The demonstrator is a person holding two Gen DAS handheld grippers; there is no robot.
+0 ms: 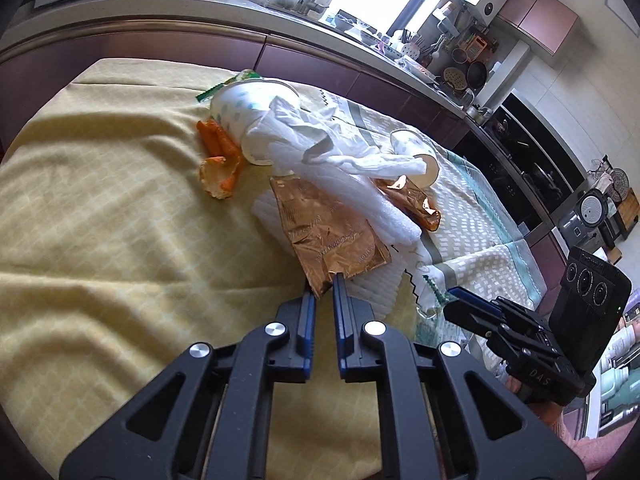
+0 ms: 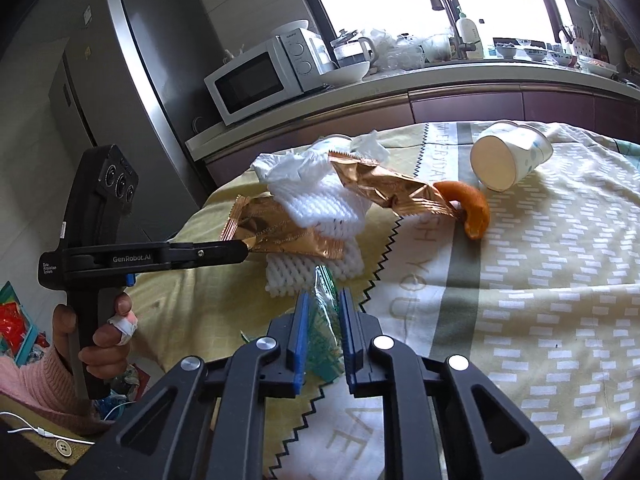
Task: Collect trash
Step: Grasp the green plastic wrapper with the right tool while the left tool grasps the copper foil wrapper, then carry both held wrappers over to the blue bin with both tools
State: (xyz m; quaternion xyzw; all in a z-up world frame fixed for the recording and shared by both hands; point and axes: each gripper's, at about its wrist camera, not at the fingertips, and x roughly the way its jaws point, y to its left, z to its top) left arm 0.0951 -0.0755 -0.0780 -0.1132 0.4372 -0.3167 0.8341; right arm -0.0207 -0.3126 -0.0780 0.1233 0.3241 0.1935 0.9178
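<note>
- Left gripper (image 1: 323, 286): fingers clamped on the near corner of a copper wrapper (image 1: 332, 236).
- Wrapper lies on the cloth (image 1: 100, 208), overlapping white foam net (image 1: 384, 216).
- Right gripper (image 2: 323, 304): fingers closed on a green-printed clear bag (image 2: 325, 320).
- Orange peel (image 1: 220, 156) beside a tipped cup (image 1: 248, 120).

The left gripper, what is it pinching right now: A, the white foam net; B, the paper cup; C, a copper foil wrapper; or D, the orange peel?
C: the left gripper is shut on the corner of the copper foil wrapper, which lies across the white foam net.
</note>
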